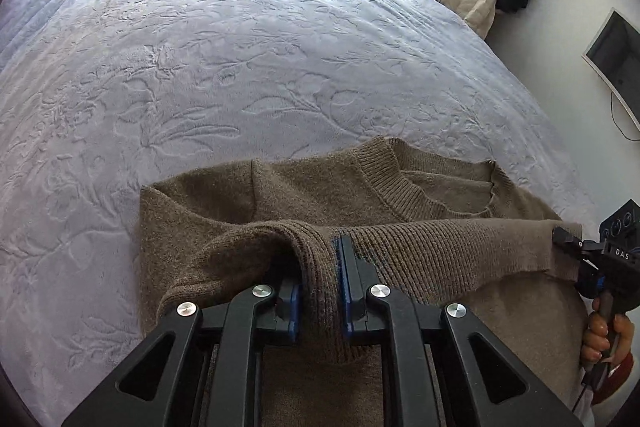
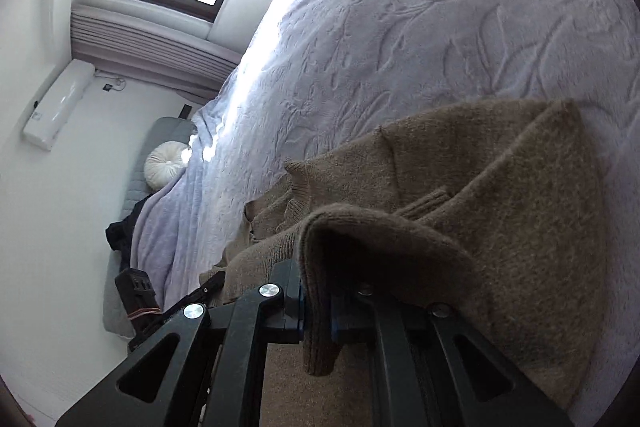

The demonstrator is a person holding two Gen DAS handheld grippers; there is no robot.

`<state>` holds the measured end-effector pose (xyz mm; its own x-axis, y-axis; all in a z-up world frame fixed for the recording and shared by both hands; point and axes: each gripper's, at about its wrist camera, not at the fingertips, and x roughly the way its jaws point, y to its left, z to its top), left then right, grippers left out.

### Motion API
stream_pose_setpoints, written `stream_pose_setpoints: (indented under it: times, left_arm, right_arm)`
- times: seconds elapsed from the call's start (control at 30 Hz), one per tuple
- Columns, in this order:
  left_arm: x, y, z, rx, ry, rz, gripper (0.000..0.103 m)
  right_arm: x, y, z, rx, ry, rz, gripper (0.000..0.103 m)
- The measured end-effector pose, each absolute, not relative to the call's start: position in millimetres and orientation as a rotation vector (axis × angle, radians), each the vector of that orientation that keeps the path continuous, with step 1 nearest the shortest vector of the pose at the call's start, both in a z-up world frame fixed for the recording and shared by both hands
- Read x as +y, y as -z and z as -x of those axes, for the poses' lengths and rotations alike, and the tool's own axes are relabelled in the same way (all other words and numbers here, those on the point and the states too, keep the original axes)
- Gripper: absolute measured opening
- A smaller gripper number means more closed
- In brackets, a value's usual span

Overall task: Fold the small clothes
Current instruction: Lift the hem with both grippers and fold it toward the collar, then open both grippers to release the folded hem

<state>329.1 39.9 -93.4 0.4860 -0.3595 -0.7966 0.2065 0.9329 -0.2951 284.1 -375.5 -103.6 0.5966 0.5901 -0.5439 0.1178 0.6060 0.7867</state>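
I had the left gripper [image 1: 320, 283] and right gripper [image 2: 318, 311] each pinched tight on the ribbed hem of the brown sweater [image 1: 304, 195], which lay near the bed's [image 1: 240, 67] edge nearest me.

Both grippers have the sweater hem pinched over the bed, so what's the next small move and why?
Probably carry the hem a little farther toward the collar, then lower it. The left gripper and right gripper are both shut on the ribbed edge, held up and stretched between them, and it hangs just short of the collar, so the sweater isn't folded in half yet.
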Motion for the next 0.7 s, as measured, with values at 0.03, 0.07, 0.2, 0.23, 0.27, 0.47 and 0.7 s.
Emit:
stream_pose_setpoints:
  times: [0.03, 0.07, 0.2, 0.23, 0.27, 0.47, 0.7]
  left_arm:
    - [41.8, 91.3, -327.4, 1.007, 0.352, 0.172, 0.017]
    - [43.7, 88.1, -325.7, 1.009, 0.358, 0.178, 0.018]
    - [54.5, 57.3, -303.8, 0.938, 0.395, 0.184, 0.075]
    - [55.8, 49.7, -296.8, 0.909, 0.394, 0.162, 0.077]
    - [56.0, 44.3, -291.0, 0.904, 0.418, 0.141, 0.077]
    - [28.3, 53.9, -293.9, 0.987, 0.530, 0.119, 0.077]
    - [21.6, 66.5, -334.9, 0.961, 0.292, 0.151, 0.077]
  right_arm:
    - [-376.7, 101.2, -282.9, 0.911, -0.321, -0.899, 0.013]
    - [-376.5, 98.1, -281.4, 0.916, -0.318, -0.888, 0.016]
    - [-374.5, 83.8, -266.1, 0.910, -0.361, -0.894, 0.035]
    - [-374.4, 80.9, -260.3, 0.899, -0.377, -0.900, 0.037]
    - [-372.6, 78.2, -252.9, 0.892, -0.395, -0.903, 0.037]
    - [-358.6, 66.5, -250.9, 0.854, -0.496, -0.865, 0.037]
    - [-378.9, 58.8, -281.4, 0.710, -0.355, -0.951, 0.074]
